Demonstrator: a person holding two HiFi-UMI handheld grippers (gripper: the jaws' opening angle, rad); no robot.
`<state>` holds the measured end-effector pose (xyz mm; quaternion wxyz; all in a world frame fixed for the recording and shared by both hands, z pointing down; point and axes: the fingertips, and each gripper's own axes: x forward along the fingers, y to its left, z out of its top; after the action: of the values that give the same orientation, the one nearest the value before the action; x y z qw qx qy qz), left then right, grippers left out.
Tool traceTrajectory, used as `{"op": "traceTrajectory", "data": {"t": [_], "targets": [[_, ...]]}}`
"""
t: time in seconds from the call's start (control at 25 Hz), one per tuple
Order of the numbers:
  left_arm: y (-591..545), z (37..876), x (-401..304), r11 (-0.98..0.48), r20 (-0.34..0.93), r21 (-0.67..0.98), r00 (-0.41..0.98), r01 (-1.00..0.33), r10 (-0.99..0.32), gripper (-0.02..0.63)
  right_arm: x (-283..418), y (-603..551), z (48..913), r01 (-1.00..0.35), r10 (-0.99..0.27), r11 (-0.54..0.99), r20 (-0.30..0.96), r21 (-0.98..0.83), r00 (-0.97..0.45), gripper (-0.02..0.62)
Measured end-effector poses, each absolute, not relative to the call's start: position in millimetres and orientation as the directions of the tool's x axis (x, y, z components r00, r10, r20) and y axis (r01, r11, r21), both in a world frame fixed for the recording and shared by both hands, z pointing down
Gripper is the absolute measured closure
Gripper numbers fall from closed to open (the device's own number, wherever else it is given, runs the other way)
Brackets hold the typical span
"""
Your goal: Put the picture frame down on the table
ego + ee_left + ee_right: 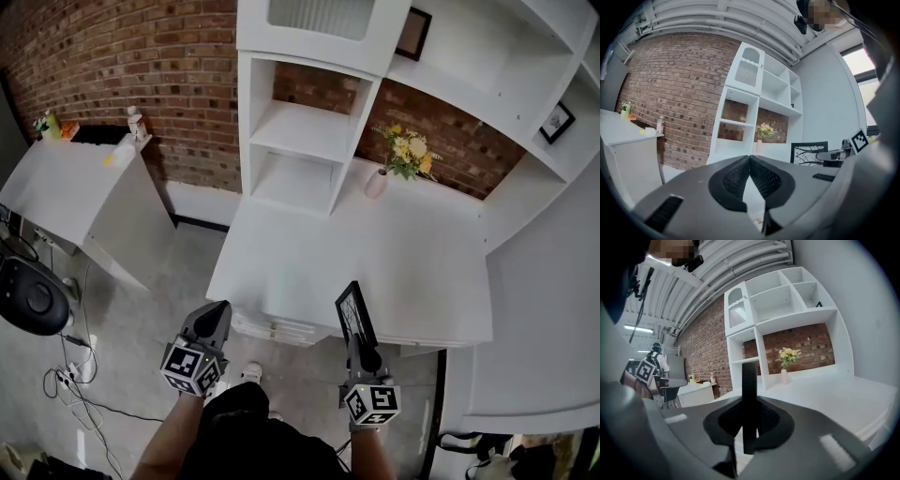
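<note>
A: What is shown at the back?
B: A red brick wall (141, 56) is seen, fronted by a white shelving unit (300, 131).
A: And below?
B: A grey floor (178, 281) is shown, with a white cabinet (75, 178) at left. Daylight is admitted by a window (866, 101).

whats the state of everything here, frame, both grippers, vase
picture frame: upright on its edge, held in the air, not yet down on the table
right gripper: shut on the picture frame
left gripper: shut, nothing in it
vase: upright at the back of the table, yellow flowers in it
</note>
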<state>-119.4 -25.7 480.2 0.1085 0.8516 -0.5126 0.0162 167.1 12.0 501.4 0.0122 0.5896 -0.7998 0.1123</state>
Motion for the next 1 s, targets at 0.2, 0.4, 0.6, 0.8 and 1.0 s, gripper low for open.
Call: {"op": "traceTrajectory", "data": {"t": [0.2, 0.4, 0.6, 0.8, 1.0], "targets": [[-54.4, 487.3, -117.5, -0.481, 0.155, 0.18, 0.508, -0.858, -0.847, 0.621, 160.2, -7.1, 508.2, -0.952, -0.941, 0.259, 0.177, -0.165, -0.287, 0.564], [-82.7, 494.3, -119.5, -0.507, 0.166, 0.184, 0.535, -0.842, -0.828, 0.621, 152.8, -26.9, 511.7, -0.958, -0.943, 0.238, 0.198, -0.161, -0.268, 0.565], [-112.7, 499.8, -122.6, -0.535, 0.173, 0.19, 0.564, -0.823, -0.807, 0.621, 143.2, -50.6, 515.5, -0.961, -0.948, 0.217, 0.197, -0.173, -0.249, 0.563], [-139.7, 504.8, -124.7, -0.567, 0.178, 0.194, 0.597, -0.8, -0.782, 0.621, 131.1, -70.6, 524.1, -0.968, -0.948, 0.194, 0.225, -0.159, -0.227, 0.564], [-161.1, 508.1, -122.6, -0.599, 0.169, 0.205, 0.63, -0.775, -0.758, 0.621, 114.6, -86.9, 535.0, -0.967, -0.945, 0.191, 0.235, -0.167, -0.227, 0.565]]}}
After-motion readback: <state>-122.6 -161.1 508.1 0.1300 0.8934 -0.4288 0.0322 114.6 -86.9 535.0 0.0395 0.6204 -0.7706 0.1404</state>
